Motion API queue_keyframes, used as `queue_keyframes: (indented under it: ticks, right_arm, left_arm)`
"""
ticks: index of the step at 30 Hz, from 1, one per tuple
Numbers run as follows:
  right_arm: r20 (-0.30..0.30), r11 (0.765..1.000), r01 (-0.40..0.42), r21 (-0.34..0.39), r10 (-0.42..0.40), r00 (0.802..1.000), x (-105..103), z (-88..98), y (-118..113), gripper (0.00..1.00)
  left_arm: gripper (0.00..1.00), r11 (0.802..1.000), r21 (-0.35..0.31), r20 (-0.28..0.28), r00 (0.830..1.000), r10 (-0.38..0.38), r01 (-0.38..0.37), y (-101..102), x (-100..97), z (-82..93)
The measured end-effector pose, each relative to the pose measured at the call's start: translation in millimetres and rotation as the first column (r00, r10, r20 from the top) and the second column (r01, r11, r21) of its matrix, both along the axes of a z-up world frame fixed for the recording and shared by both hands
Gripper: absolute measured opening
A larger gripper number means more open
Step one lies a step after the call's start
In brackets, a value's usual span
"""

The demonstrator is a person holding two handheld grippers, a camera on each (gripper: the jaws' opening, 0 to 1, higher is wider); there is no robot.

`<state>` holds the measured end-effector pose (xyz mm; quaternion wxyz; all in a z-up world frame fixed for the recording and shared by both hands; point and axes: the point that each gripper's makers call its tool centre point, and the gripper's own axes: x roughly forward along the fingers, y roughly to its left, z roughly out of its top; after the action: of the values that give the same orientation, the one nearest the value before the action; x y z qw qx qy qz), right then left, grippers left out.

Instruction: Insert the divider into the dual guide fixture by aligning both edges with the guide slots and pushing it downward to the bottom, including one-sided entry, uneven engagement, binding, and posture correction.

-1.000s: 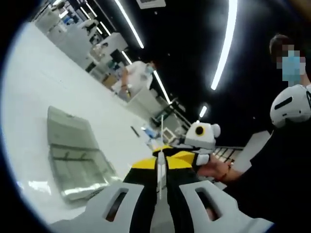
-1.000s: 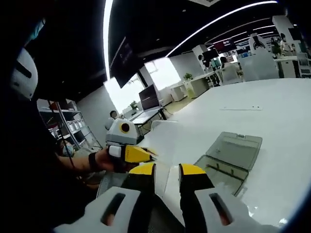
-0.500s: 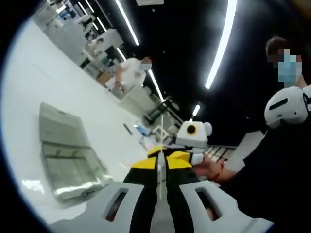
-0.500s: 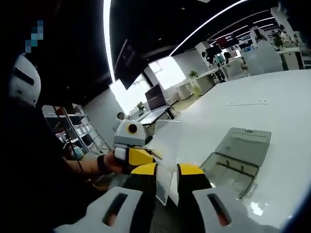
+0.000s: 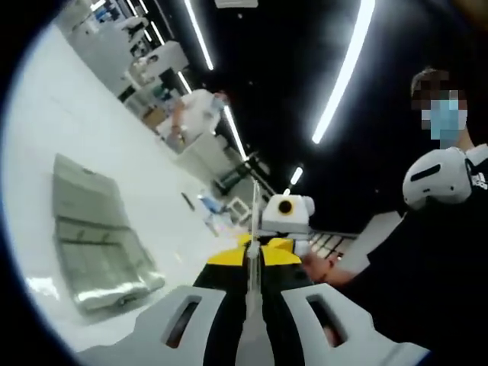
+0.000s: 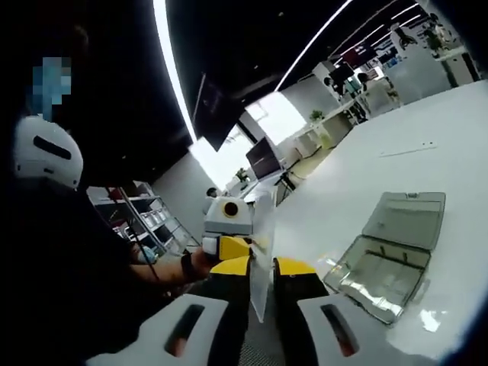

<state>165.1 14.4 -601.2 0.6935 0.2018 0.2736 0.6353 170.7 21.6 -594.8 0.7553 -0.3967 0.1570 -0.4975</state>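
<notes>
The divider (image 5: 252,221) is a thin clear sheet, seen edge-on in the left gripper view, standing up between the yellow tips of my left gripper (image 5: 254,248), which is shut on it. Beyond it, my right gripper (image 5: 284,217) is held by a hand. In the right gripper view the divider (image 6: 263,229) rises as a pale upright sheet with my right gripper (image 6: 262,267) shut on it, and my left gripper (image 6: 242,245) grips its far edge. The fixture, a clear plastic box (image 5: 91,240) (image 6: 393,252) with its lid open, lies flat on the white table (image 5: 46,137), apart from the divider.
A person in dark clothes (image 5: 427,252) stands close behind the grippers. The white table (image 6: 366,168) stretches beyond the box. Desks, monitors and another person in white (image 5: 194,114) are far off under ceiling light strips.
Both views have tilted with the hands. The divider now stands more upright and edge-on between the right jaws, and the other gripper sits nearer the middle of each view. Both holds are unchanged.
</notes>
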Motion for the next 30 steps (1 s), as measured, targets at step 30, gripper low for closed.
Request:
queue_keyframes:
  ticks: [30]
  right_arm:
    - [-0.055,0.994,-0.053,0.096,0.058,0.997,-10,17.1,2,0.02]
  left_arm:
    - [0.02,0.996,-0.078,0.036,0.998,-0.051,0.053,-2,-13.2,14.1]
